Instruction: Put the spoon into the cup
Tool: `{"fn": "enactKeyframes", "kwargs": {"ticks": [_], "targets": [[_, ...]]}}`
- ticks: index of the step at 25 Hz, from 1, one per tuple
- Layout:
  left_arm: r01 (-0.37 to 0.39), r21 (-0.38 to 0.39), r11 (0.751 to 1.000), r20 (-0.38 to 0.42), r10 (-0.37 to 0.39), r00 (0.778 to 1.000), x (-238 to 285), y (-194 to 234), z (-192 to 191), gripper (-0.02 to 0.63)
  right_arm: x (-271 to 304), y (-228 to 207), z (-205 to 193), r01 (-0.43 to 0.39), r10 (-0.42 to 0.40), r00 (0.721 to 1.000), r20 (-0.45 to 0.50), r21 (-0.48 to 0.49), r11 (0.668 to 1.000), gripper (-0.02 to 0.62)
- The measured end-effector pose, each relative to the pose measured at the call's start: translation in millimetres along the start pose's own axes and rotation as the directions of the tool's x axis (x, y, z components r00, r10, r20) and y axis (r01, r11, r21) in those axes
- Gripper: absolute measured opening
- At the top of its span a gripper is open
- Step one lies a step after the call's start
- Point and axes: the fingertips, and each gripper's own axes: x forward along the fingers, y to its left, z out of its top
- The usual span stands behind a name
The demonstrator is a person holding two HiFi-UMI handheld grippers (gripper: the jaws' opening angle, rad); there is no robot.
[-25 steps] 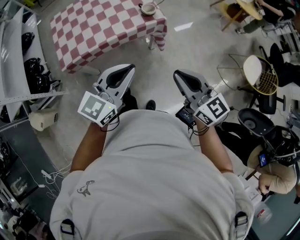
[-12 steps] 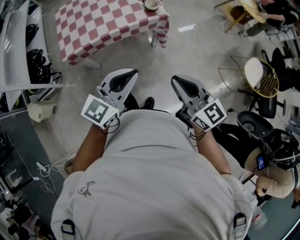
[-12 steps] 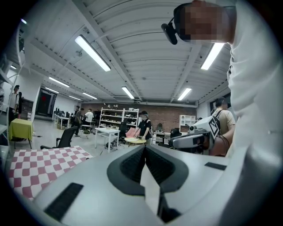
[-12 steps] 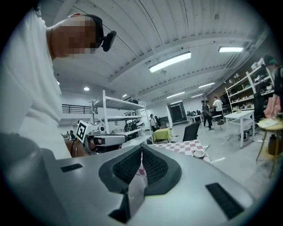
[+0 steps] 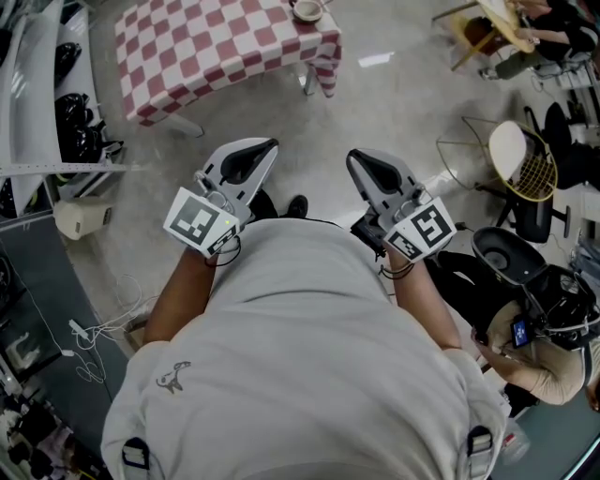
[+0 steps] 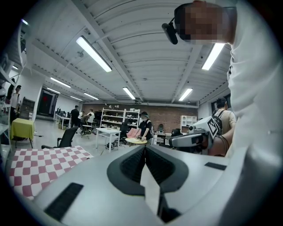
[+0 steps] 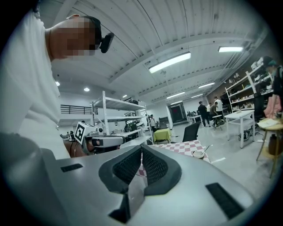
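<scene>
Jaws of the left gripper (image 5: 253, 155) and the right gripper (image 5: 364, 164) are pressed together with nothing between them. Both are held level before the person (image 5: 300, 375), well apart from the checked table (image 5: 206, 56). Cup (image 5: 306, 10) stands at the table's far corner. A thin handle, seemingly the spoon (image 7: 206, 148), slants out of it.

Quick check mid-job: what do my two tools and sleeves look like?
The left tool and right tool: light grey shells, black ribbed pads, each with a black-and-white marker cube and black cable. Grey short-sleeved shirt.
</scene>
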Motion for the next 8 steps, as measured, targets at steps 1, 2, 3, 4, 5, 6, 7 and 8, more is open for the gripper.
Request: {"fn": "enactKeyframes", "kwargs": {"ticks": [1, 2, 3, 4, 5, 6, 7, 8], "targets": [[0.001, 0.0, 1.0, -0.001, -0.001, 1.0, 1.8, 1.1, 0.2, 0.014, 0.6, -2.1, 0.7, 0.002, -0.002, 1.0, 0.001, 0.0, 1.0, 0.035], [0.003, 0.001, 1.0, -0.001, -0.003, 1.0, 3.7, 2.2, 0.6, 0.014, 1.2, -4.1, 1.4, 0.004, -0.004, 1.0, 0.002, 0.0, 1.0, 0.035], [0.006, 0.001, 1.0, -0.002, -0.006, 1.0, 5.7, 3.2, 1.1, 0.014, 1.7, -6.1, 2.0, 0.006, -0.006, 1.0, 0.002, 0.0, 1.0, 0.035], [0.008, 0.002, 1.0, -0.003, -0.008, 1.0, 7.7, 3.9, 1.4, 0.014, 2.0, -8.2, 2.5, 0.008, -0.008, 1.0, 0.002, 0.002, 1.0, 0.035], [0.01, 0.002, 1.0, -0.005, -0.01, 1.0, 9.8, 4.4, 1.7, 0.014, 2.0, -10.1, 2.8, 0.01, -0.01, 1.0, 0.002, 0.003, 1.0, 0.035], [0.013, 0.002, 1.0, -0.007, -0.013, 1.0, 11.9, 4.5, 2.0, 0.014, 1.8, -12.1, 3.0, 0.013, -0.013, 1.0, 0.002, 0.003, 1.0, 0.035], [0.016, 0.003, 1.0, -0.008, -0.016, 1.0, 14.1, 4.4, 2.3, 0.014, 1.6, -13.9, 3.1, 0.016, -0.016, 1.0, 0.001, 0.003, 1.0, 0.035], [0.019, 0.003, 1.0, -0.009, -0.019, 1.0, 16.4, 4.2, 2.8, 0.014, 1.3, -15.7, 3.1, 0.02, -0.02, 1.0, 0.001, 0.002, 1.0, 0.035]]}}
